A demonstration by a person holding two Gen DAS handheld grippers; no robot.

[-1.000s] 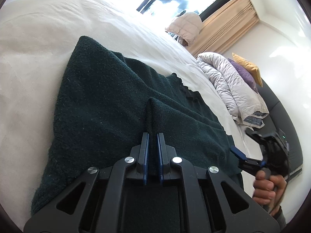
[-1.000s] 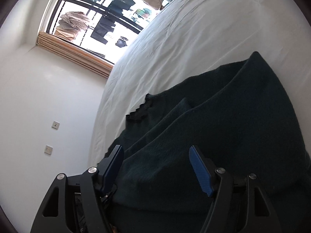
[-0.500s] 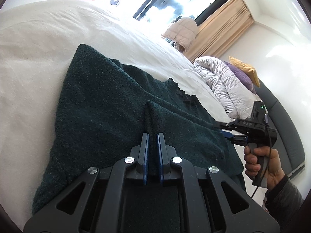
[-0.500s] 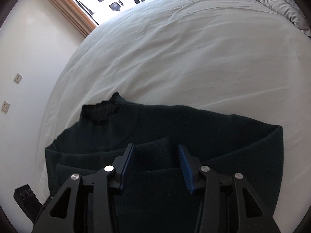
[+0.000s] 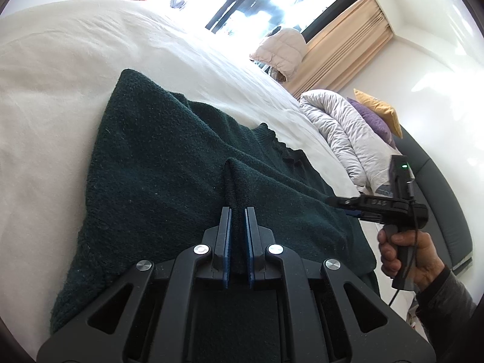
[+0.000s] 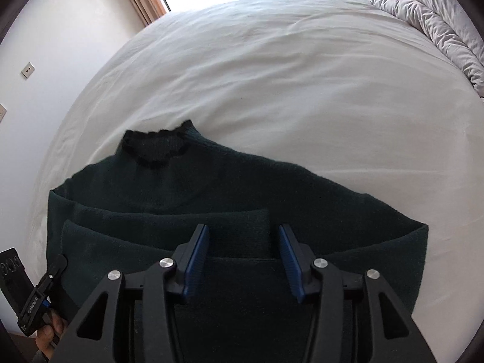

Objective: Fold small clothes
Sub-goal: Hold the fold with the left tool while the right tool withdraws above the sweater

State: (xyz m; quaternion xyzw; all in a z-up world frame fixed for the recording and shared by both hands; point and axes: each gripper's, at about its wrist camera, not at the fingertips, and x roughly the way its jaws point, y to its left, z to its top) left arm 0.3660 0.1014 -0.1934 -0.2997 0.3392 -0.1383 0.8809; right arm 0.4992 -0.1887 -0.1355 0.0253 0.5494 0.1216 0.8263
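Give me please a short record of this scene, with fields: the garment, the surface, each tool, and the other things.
garment: dark green sweater, partly folded, collar toward the window
surface: white bed sheet
left tool: shut on a raised fold of the sweater
right tool: open, blue pads on either side of a folded layer, not gripping it
other things: crumpled grey duvet, purple pillow, yellow pillow, beige curtain
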